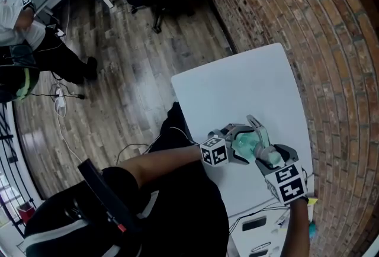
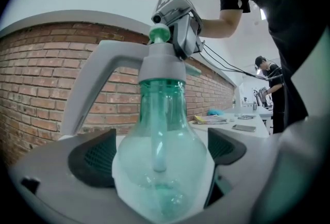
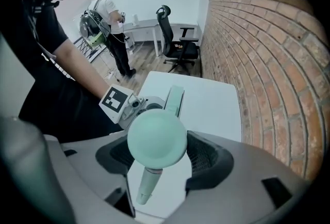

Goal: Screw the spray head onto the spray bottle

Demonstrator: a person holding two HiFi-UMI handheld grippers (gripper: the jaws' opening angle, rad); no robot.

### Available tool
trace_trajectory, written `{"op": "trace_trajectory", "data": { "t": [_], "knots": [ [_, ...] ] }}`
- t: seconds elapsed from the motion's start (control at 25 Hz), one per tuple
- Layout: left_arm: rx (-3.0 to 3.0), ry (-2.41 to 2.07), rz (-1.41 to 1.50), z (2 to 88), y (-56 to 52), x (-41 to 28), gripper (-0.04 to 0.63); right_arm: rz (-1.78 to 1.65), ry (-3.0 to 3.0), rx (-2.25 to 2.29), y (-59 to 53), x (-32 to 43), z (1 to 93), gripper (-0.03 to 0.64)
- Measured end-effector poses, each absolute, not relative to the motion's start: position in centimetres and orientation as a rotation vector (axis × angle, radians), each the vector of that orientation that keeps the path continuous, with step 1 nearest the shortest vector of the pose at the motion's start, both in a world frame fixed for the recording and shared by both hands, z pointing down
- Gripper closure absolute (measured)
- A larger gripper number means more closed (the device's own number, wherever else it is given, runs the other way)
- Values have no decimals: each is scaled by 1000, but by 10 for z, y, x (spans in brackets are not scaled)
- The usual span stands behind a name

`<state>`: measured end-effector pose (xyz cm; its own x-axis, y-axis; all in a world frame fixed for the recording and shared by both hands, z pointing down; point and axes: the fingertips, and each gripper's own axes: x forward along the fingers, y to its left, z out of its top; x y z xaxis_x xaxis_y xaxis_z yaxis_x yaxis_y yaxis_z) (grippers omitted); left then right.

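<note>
A translucent green spray bottle (image 2: 161, 176) stands upright between the jaws of my left gripper (image 2: 160, 161), which is shut on its round body. The grey spray head (image 2: 157, 65) sits on the bottle's neck, its long trigger lever (image 2: 90, 89) sloping down to the left. My right gripper (image 3: 157, 153) comes down from above and is shut on the head's pale green top knob (image 3: 157, 140); the nozzle (image 3: 146, 187) points toward the camera. In the head view both grippers meet over the white table (image 1: 237, 90), with the bottle (image 1: 245, 144) between the left gripper (image 1: 232, 152) and the right gripper (image 1: 269, 160).
A brick wall (image 1: 308, 25) runs along the table's far side. A phone (image 2: 244, 127) and papers (image 2: 211, 118) lie further along the tabletop. A black office chair (image 3: 178, 45), a desk (image 3: 147, 26) and a person (image 3: 108, 27) stand on the wooden floor beyond.
</note>
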<state>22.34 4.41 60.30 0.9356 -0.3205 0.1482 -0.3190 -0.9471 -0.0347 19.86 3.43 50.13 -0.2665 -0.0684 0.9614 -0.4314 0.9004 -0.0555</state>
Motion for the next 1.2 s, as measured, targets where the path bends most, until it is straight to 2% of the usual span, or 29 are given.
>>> {"op": "trace_trajectory", "data": {
  "t": [0.4,0.48,0.64,0.76,1.2],
  "knots": [
    [-3074,522,-246,598,41,232,54,382,-1833,457,35,197,501,339],
    [-3063,501,-261,596,43,232,61,292,-1836,418,37,194,493,339],
    [-3057,465,-268,593,44,231,84,-97,-1780,212,37,187,473,339],
    [-3054,434,-270,590,42,235,84,-222,-1693,42,42,191,477,339],
    [-3053,474,-243,588,33,243,89,-100,-1707,73,36,198,495,342]
  ]
}}
